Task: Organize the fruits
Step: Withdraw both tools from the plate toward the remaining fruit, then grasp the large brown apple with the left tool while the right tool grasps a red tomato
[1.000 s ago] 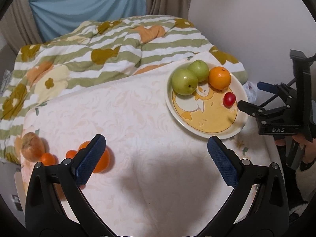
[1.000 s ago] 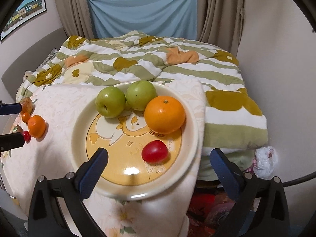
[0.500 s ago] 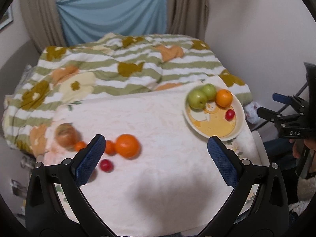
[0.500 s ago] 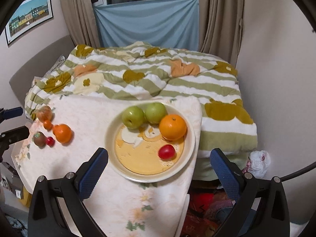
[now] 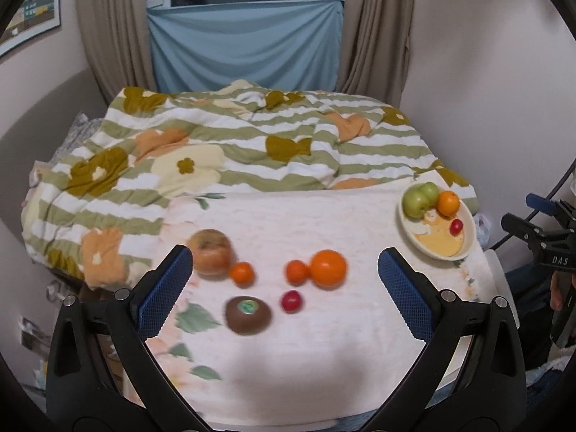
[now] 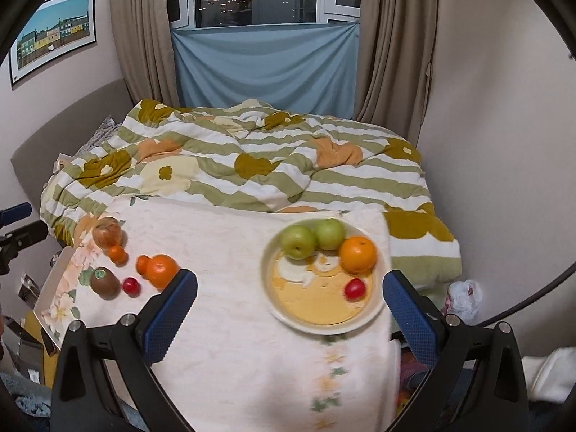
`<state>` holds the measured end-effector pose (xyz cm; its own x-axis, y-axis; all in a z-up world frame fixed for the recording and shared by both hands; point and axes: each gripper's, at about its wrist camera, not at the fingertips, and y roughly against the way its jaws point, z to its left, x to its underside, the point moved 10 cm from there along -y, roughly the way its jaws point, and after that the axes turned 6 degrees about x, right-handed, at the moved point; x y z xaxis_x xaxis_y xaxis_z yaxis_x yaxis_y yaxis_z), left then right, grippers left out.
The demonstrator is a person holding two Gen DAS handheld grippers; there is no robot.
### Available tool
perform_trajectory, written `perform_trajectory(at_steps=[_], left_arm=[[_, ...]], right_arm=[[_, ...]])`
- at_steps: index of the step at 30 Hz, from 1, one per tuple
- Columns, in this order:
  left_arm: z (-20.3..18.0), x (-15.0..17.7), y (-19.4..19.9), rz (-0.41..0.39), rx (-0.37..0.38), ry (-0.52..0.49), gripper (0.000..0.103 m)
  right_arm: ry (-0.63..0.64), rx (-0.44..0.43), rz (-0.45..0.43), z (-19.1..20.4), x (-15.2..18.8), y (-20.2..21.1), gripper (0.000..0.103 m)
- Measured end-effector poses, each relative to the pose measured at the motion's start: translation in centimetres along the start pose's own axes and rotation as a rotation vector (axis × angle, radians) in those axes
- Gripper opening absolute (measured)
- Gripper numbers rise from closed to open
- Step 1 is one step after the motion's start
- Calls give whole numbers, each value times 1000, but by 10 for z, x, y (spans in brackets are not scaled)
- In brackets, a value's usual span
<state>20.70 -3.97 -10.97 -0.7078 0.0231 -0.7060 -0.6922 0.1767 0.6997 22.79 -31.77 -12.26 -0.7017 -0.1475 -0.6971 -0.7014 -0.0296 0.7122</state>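
A cream plate (image 6: pixel 374 307) with a yellow duck print holds two green apples (image 6: pixel 298 241), an orange (image 6: pixel 357 254) and a red plum (image 6: pixel 354 289). The plate shows far right in the left wrist view (image 5: pixel 466 248). Loose on the pale cloth lie a russet apple (image 5: pixel 210 256), a big orange (image 5: pixel 327 268), two small oranges (image 5: pixel 242 273), a kiwi (image 5: pixel 247 315) and a red plum (image 5: pixel 291 301). My left gripper (image 5: pixel 284 291) is open and empty, raised above the loose fruit. My right gripper (image 6: pixel 289 309) is open and empty, raised before the plate.
A striped floral quilt (image 5: pixel 252 151) covers the bed behind the cloth-covered table (image 6: pixel 223 252). Walls close in on the right; a window with a blue drape (image 6: pixel 266 68) is at the back. A white bag (image 6: pixel 462 298) lies below the table's right edge.
Both grippers have pulled back and up from the table, so the fruit looks smaller. The left view has swung left and now takes in all the loose fruit. No fruit has moved.
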Motion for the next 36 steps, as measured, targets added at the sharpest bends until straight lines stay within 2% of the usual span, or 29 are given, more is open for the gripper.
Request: perform_trajectory(at_steps=[10,17,25,27,30,32,36], left_arm=[[88,8,-16,69,62,-23,103],[124,10,-43,116,119,-78,103],[146,18,-87,201,185,-137,103],[148,22,-102,229,203,-145,103],[148,26,-119,256,222,-161,103],[146,29,-130,272,233,-175,103],[141,38,-152,313,254,-184,103]], right_arm=[[-59,-22,75,95,13,-14,103],[-93,-1,121,147,25,-30,103],[-109,27,178,189,44,-58,102],[-101,29,196,197,49,-66,97],[-75,31,226,209,58,-81,95],[-56,29,245,214,64,-90,88],[-24,17,284,222,77,-107,86]])
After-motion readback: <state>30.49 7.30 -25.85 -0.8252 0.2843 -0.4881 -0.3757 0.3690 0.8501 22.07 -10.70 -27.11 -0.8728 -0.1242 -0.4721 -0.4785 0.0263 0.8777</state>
